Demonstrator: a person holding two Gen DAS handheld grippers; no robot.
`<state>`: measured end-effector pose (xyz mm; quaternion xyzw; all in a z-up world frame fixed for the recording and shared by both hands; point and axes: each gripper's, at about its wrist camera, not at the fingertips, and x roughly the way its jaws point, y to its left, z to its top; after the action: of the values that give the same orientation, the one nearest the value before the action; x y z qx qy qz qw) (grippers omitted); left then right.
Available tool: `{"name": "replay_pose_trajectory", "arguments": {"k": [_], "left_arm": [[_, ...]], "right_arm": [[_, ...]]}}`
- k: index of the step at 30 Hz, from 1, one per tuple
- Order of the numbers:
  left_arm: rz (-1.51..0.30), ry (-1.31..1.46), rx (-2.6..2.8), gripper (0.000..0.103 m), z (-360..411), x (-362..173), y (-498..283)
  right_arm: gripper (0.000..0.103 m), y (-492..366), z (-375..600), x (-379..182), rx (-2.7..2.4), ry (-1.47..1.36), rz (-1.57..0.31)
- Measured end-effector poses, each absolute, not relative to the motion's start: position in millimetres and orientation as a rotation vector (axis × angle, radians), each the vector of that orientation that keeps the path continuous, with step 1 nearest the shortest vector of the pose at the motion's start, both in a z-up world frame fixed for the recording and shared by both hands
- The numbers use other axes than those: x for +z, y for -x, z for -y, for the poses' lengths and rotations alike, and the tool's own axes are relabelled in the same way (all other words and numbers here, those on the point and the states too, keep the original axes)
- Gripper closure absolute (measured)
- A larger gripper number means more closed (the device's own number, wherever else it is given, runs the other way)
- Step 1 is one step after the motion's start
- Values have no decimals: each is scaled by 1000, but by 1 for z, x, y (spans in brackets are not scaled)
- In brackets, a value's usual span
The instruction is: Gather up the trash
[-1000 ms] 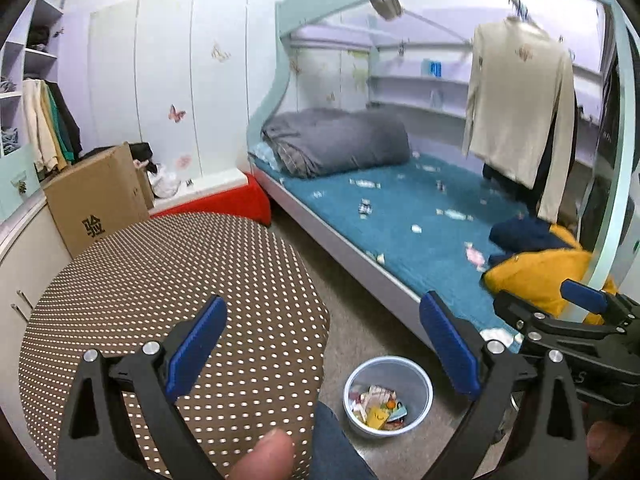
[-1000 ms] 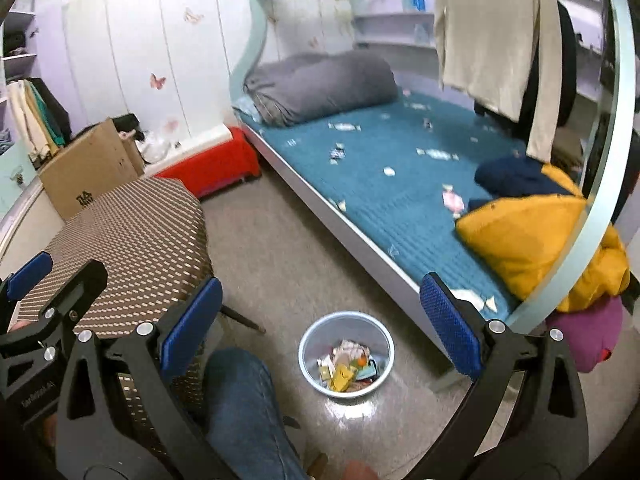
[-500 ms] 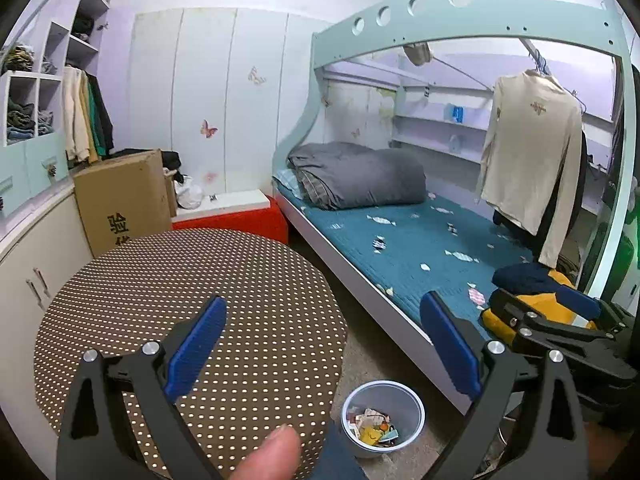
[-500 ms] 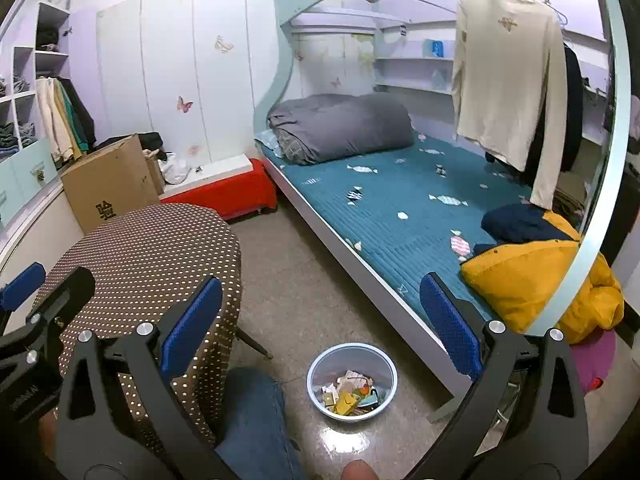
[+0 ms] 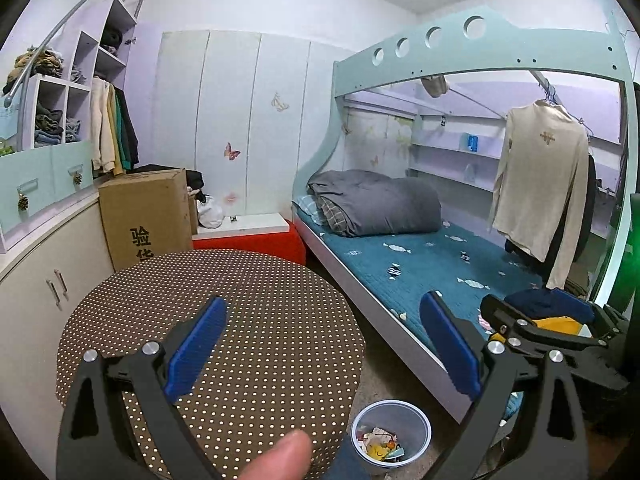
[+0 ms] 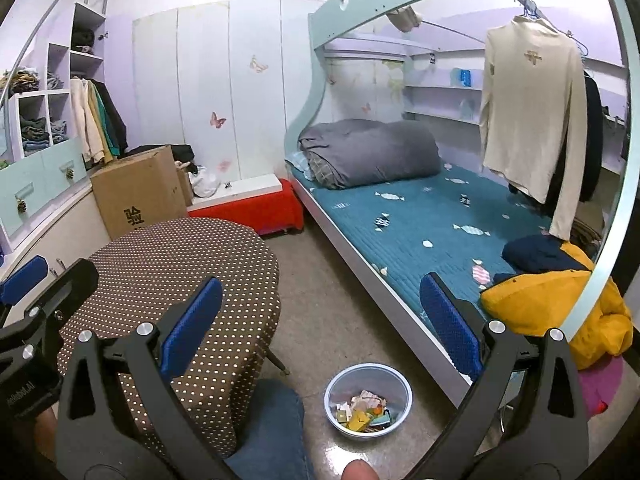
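From my feed, the worktop [image 6: 168, 264] stood left of the bed [image 6: 420, 220], a box [image 6: 136, 192] behind it. The trash bowl [image 6: 368, 376] sat on the floor [image 6: 320, 280] between them, scraps [image 6: 364, 410] lying in it.

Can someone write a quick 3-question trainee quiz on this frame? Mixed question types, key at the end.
1. True or false: the left gripper is shut on a wrapper.
2. Where does the trash bin stand? A) on the polka-dot table B) on the floor between the table and the bed C) on the bed
3. Fill in: the candy wrappers not yet collected lie scattered on the teal ____.

Key
1. False: its jaws stand open and empty, as do those of the right gripper.
2. B; the bin already holds crumpled paper and wrappers.
3. Bed cover.
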<state>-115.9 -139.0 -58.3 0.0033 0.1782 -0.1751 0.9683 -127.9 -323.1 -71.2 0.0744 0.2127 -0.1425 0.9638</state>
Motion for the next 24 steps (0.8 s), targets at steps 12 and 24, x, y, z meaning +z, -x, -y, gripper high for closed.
{"name": "replay_pose_trajectory", "arguments": {"k": [12,24], "left_arm": [[-378,-5,-341,7,134,-61,113],[-383,6,-345,6,128,-60,111]], "right_arm": [[6,129,320,-67,-283,-140,-419],[6,127,318,-66,-271,-135,-417]]}}
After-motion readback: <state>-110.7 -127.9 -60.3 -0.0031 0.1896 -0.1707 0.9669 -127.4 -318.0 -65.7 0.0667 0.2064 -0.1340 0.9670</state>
